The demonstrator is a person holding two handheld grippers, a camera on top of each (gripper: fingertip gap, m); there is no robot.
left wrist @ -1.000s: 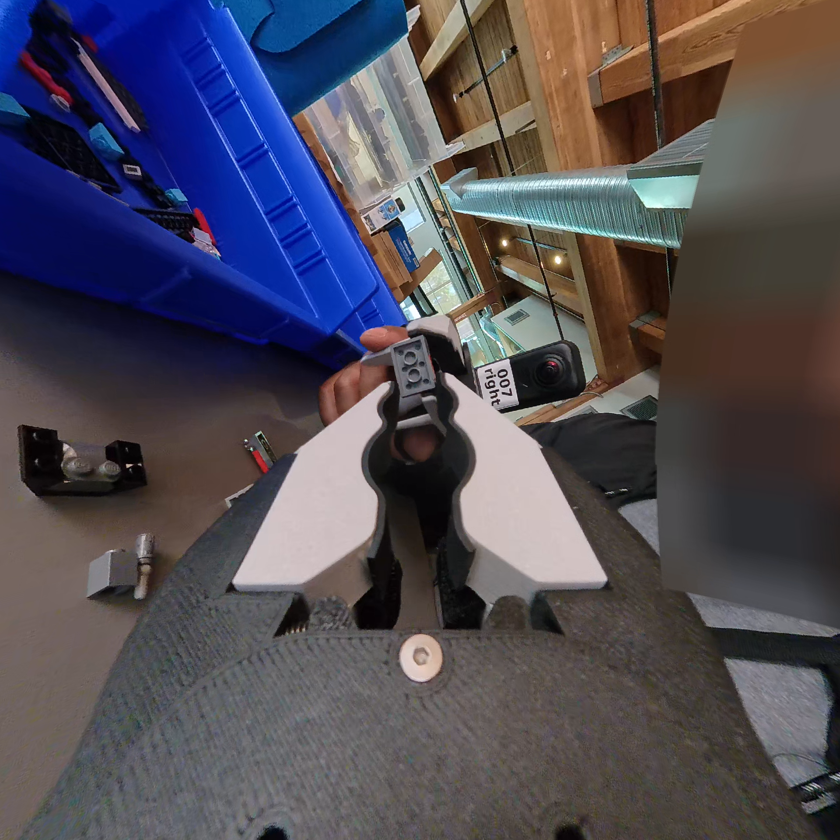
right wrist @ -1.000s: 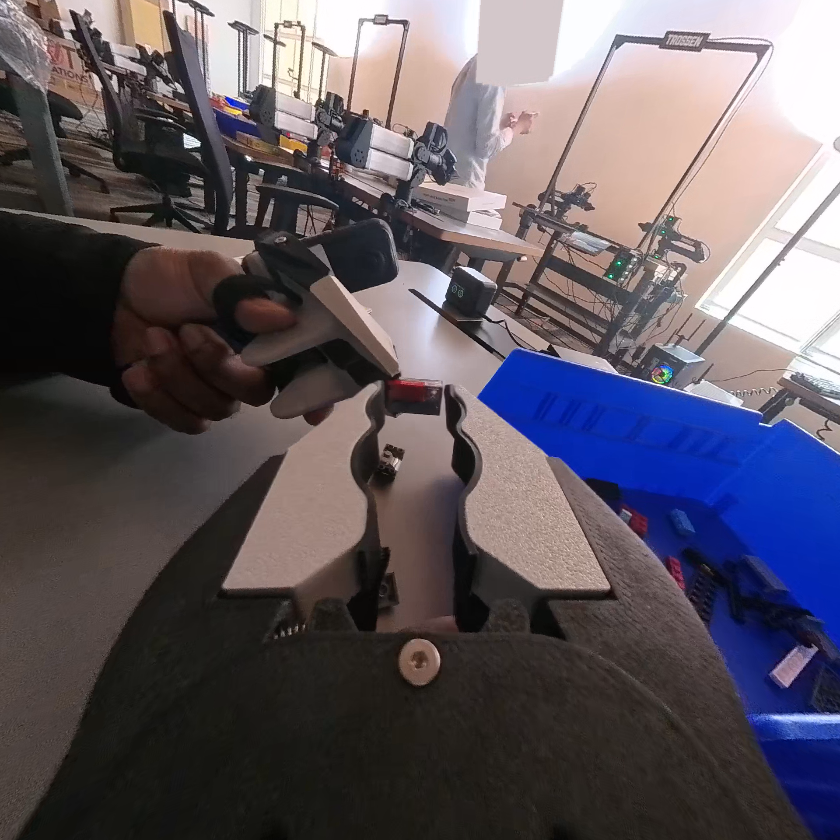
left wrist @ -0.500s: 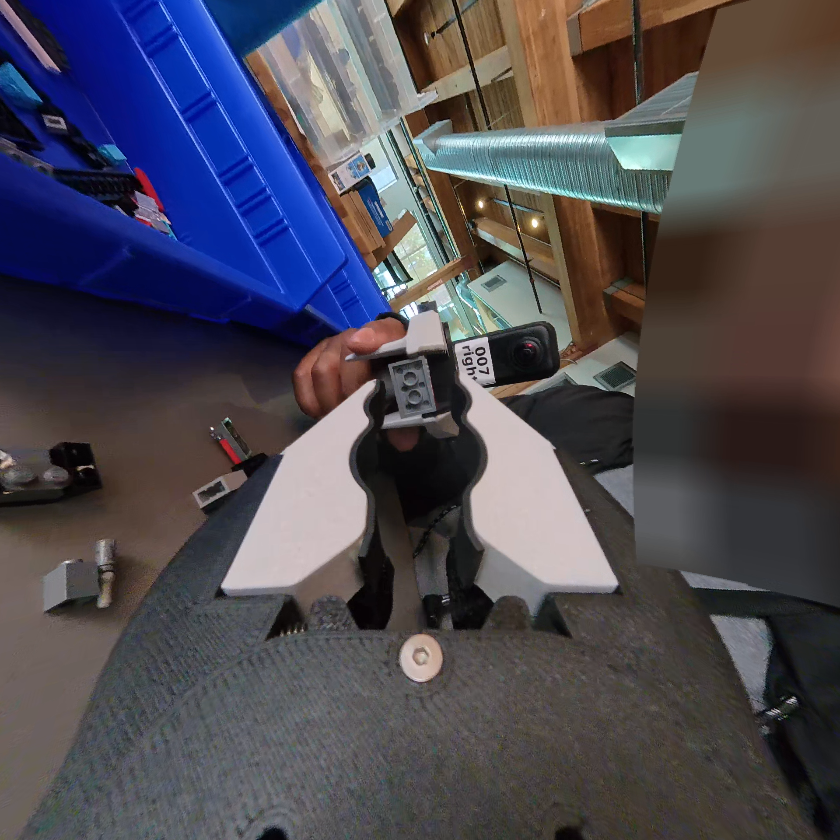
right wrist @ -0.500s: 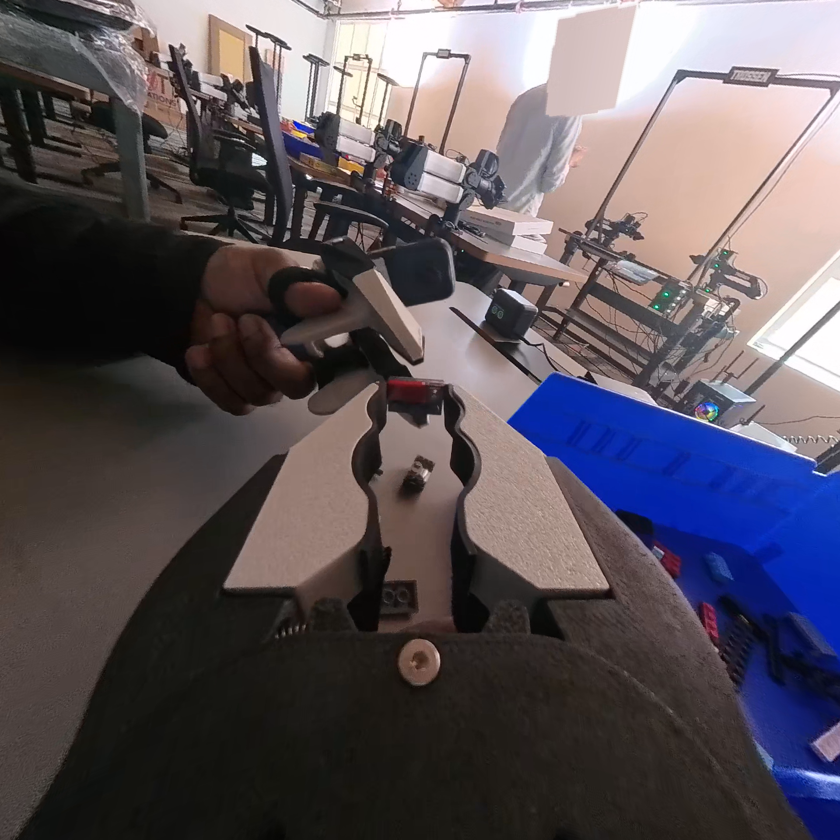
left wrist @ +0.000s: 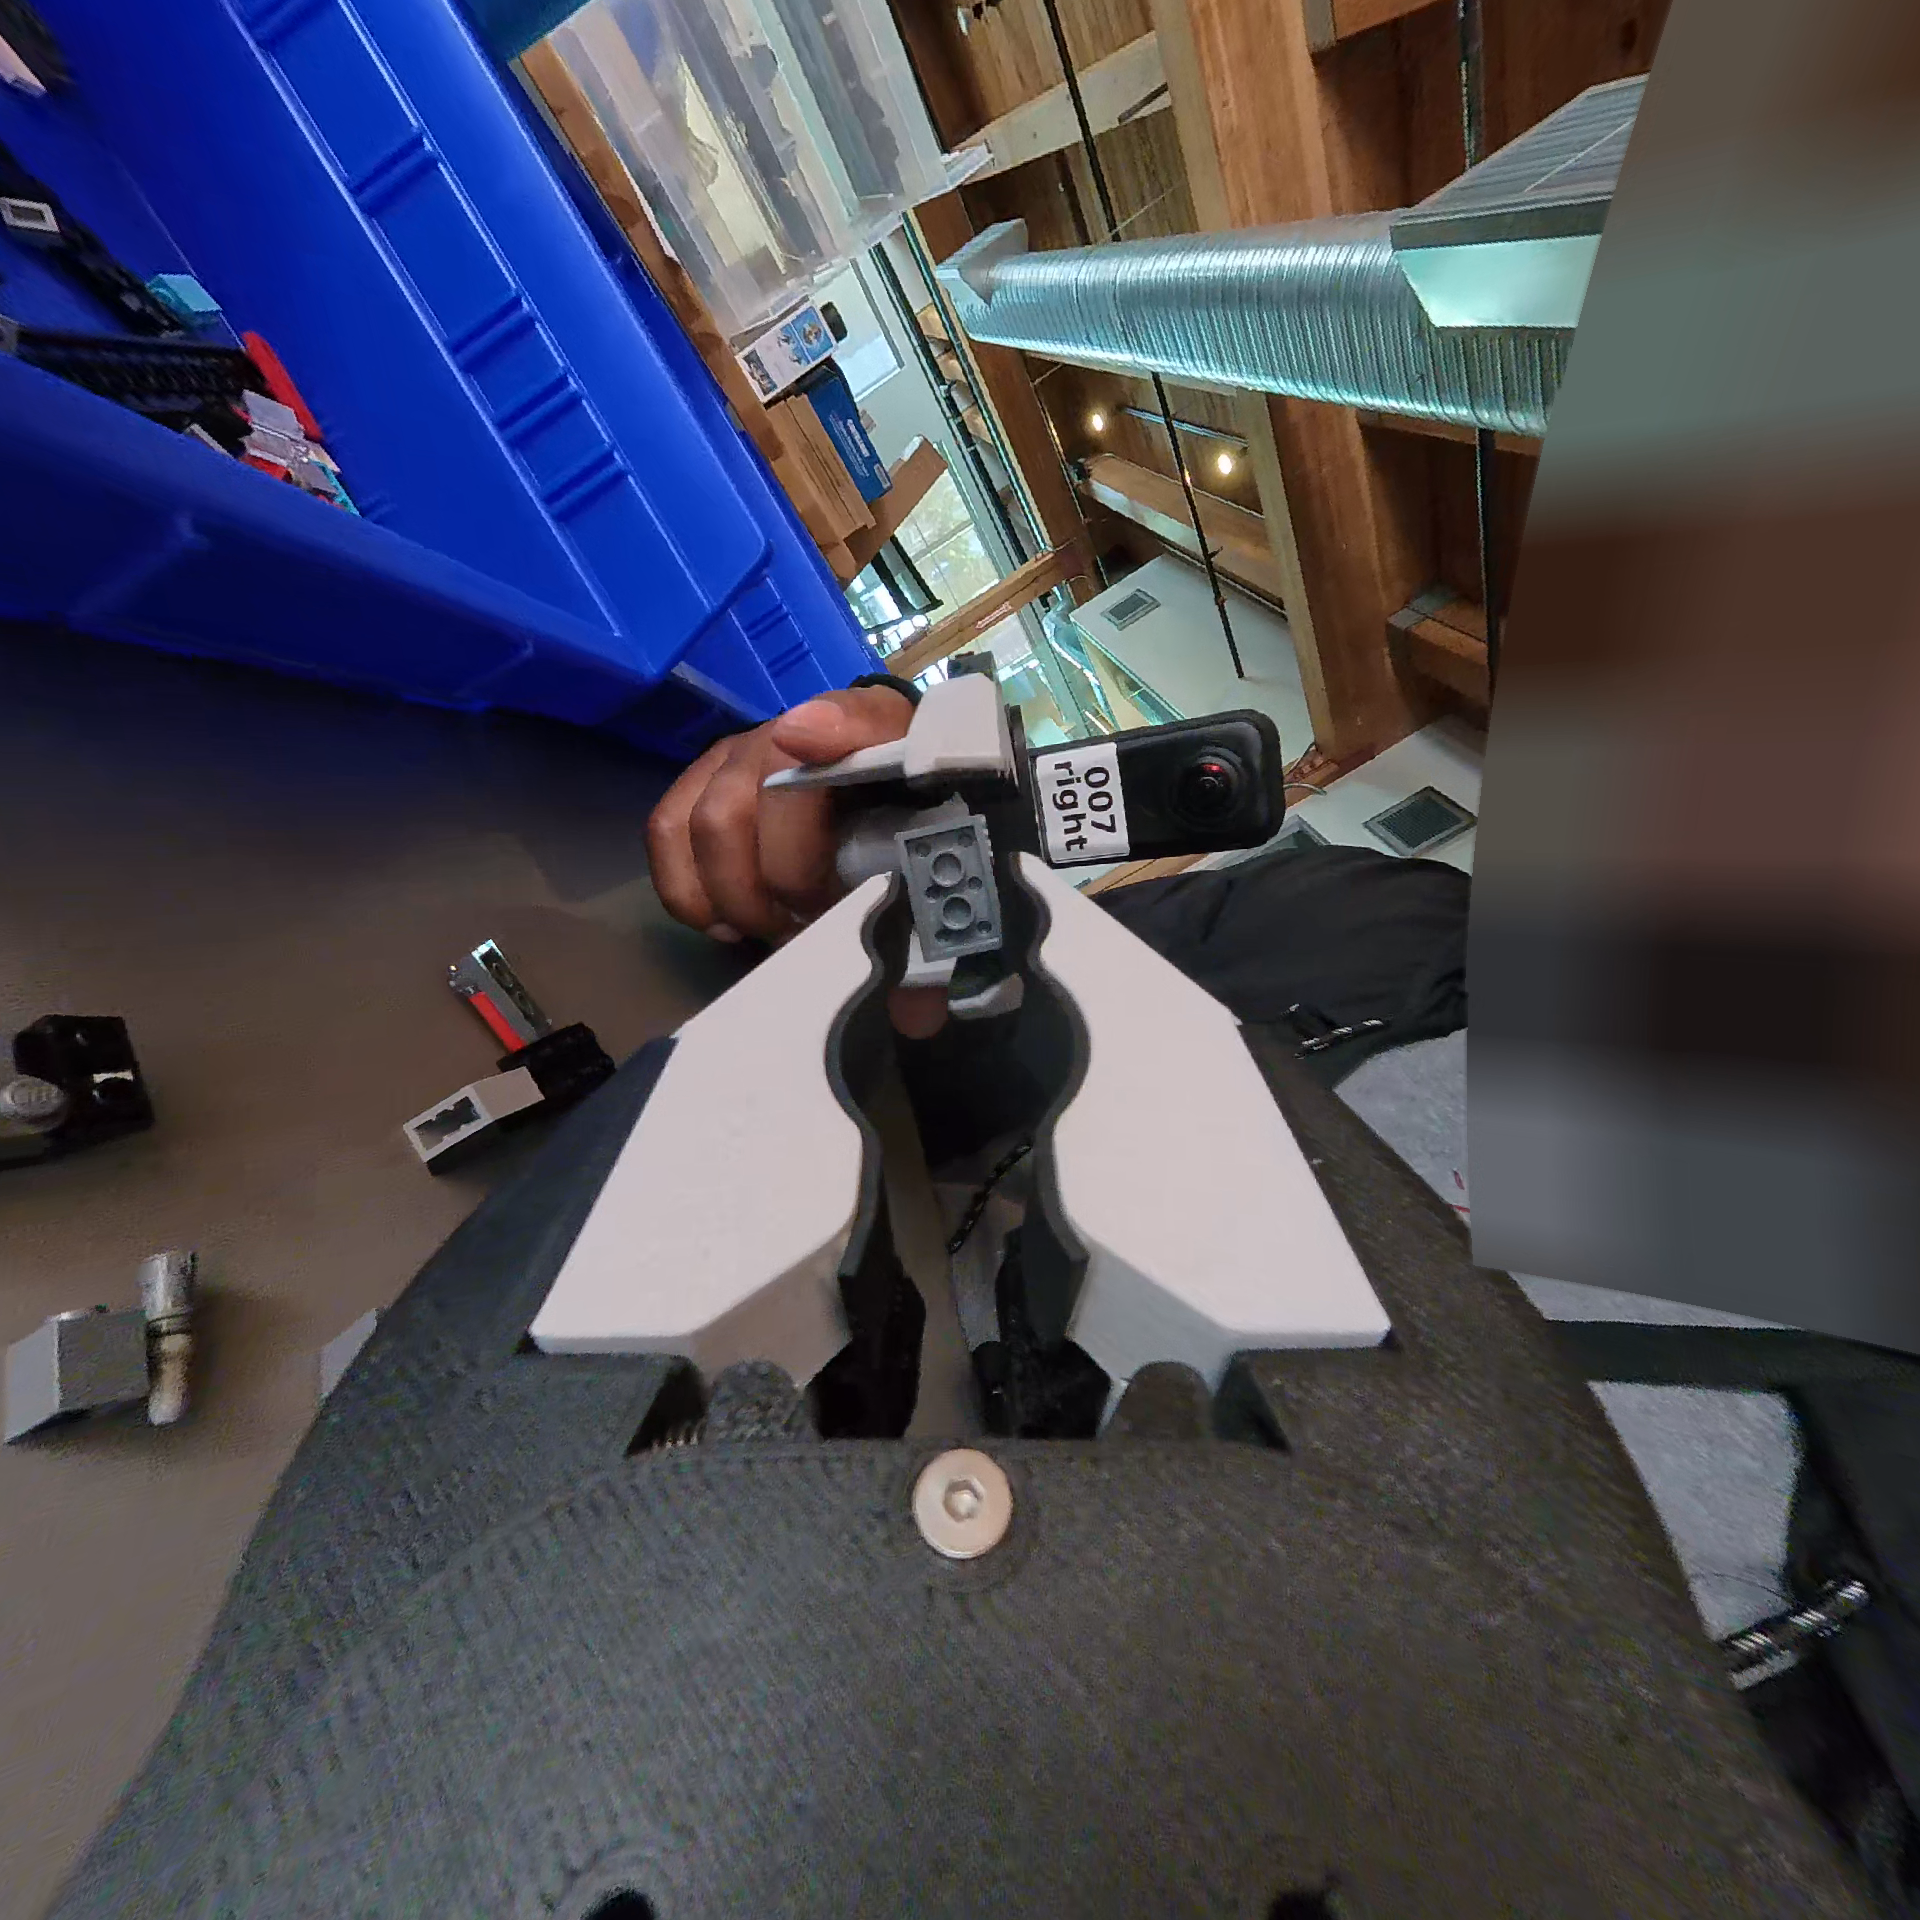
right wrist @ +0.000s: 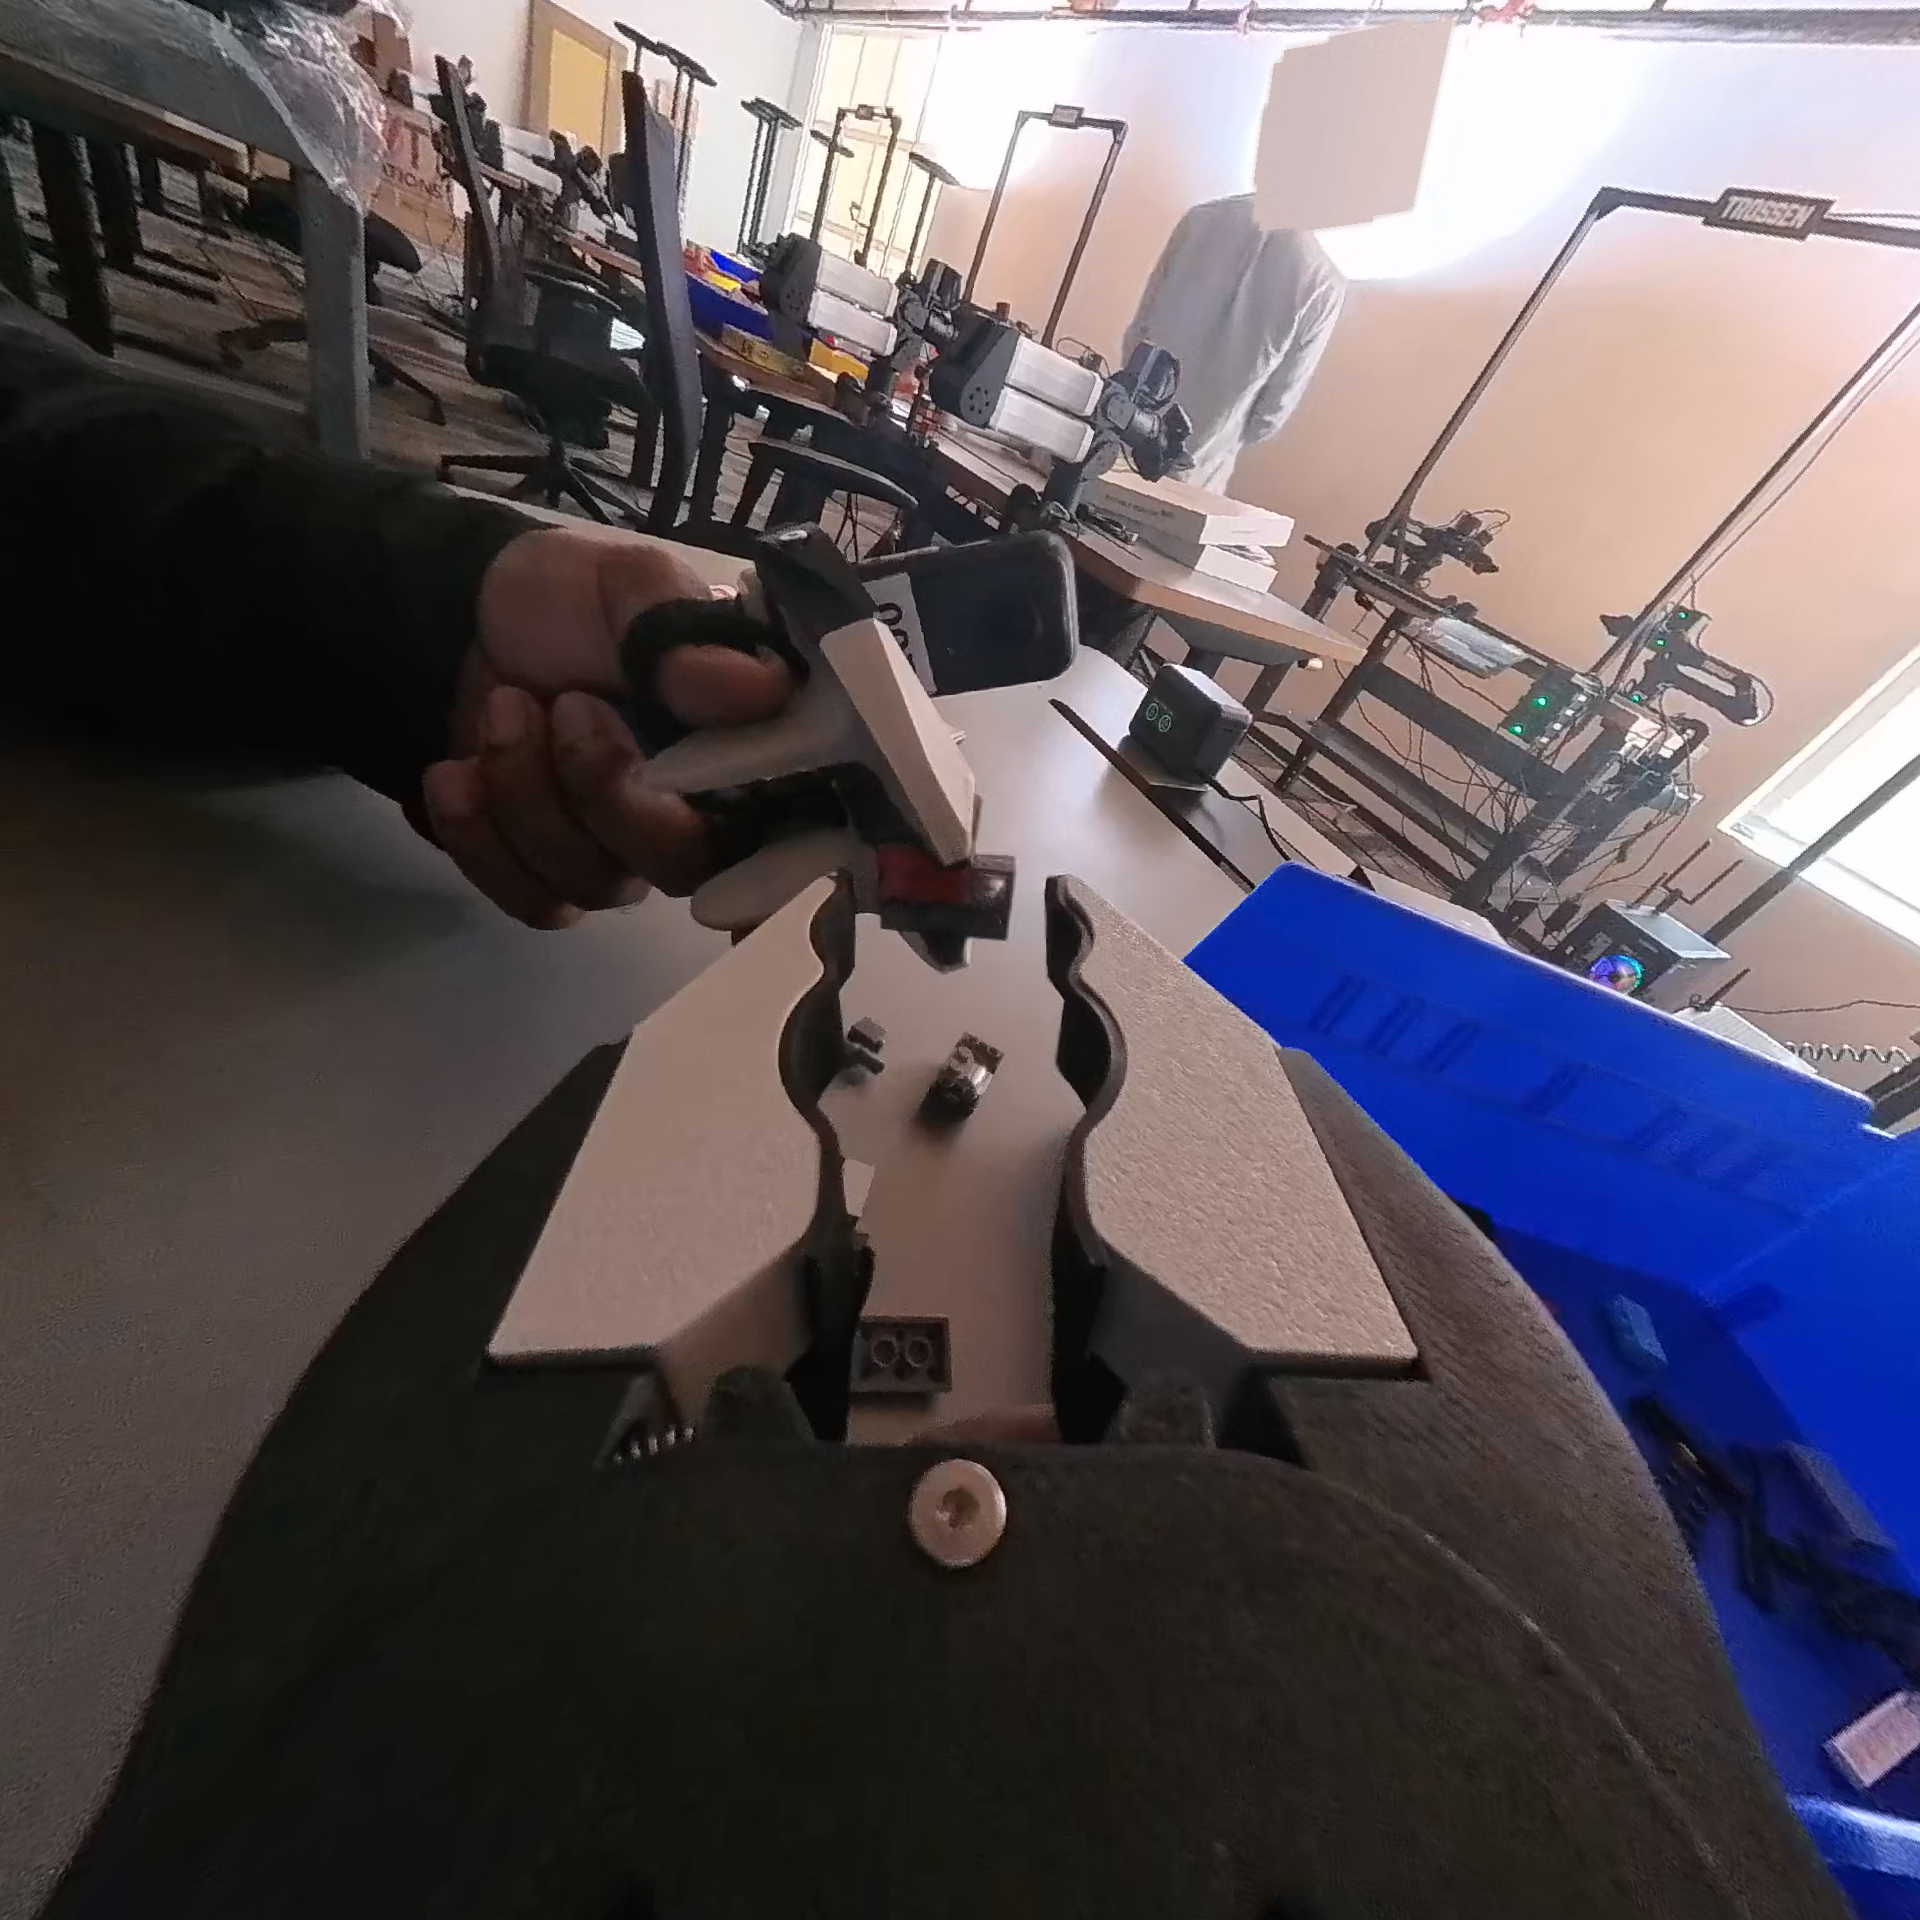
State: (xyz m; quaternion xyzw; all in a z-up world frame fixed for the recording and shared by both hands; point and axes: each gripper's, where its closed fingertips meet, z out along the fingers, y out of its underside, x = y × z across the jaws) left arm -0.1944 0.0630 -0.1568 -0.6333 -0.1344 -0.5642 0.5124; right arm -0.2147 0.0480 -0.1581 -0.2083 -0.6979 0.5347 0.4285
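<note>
The left gripper [left wrist: 951, 914] is clamped on a small grey brick [left wrist: 951, 899]. The right gripper [right wrist: 948, 894] is spread apart, its tips beside that brick's red part [right wrist: 920, 873]. Loose bricks [left wrist: 473, 1117] lie on the grey table [left wrist: 260, 883], near the blue bin [left wrist: 312, 582].

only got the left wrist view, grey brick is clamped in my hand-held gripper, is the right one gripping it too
Observer: No. The right hand-held gripper is open, its jaws standing apart on either side of the grey brick.
Operator: is the brick all grey
Observer: No, the side facing the right camera shows a red part.
Operator: anything under it
Observer: A small dark piece lies on the table below.
</note>
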